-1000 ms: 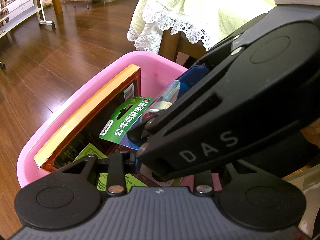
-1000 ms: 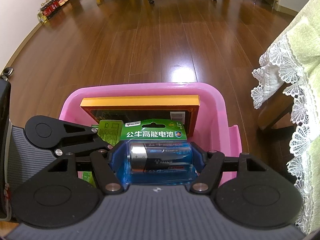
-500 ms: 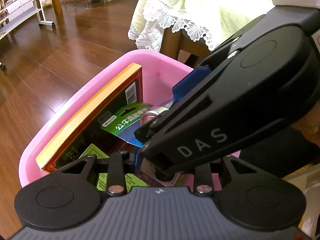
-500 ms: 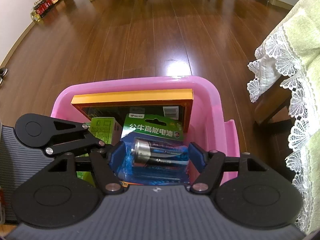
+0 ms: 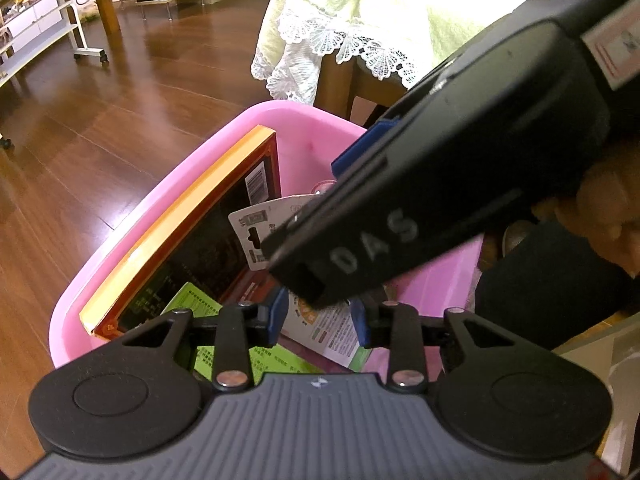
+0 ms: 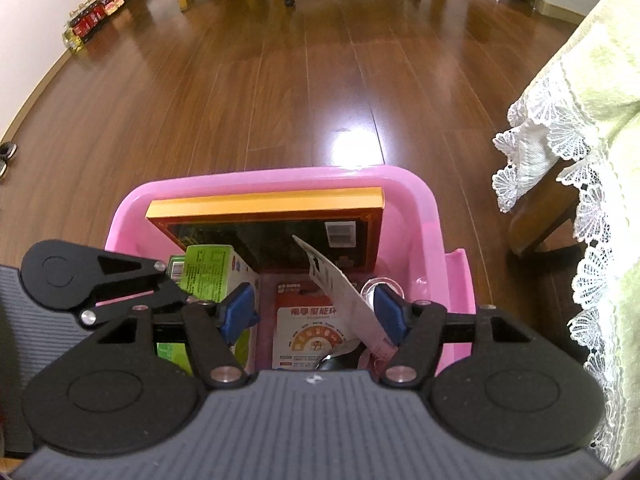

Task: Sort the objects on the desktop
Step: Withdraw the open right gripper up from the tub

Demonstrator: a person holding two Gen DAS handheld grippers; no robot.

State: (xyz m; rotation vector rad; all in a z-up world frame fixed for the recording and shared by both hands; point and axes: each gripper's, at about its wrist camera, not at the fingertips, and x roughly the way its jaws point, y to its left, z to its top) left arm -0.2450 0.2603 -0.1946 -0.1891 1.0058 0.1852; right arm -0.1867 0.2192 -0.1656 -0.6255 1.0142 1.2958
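My left wrist camera is looking down along its fingers into the pink bin from close above, facing the draped table. My right wrist camera is looking into the same bin, facing the open floor. Both are sharing the orange-edged box.

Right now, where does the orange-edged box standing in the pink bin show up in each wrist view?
Left wrist: orange-edged box runs diagonally left of centre, along the bin's left wall.
Right wrist: box lies across centre, against the far wall.
Shared landmark: pink bin.
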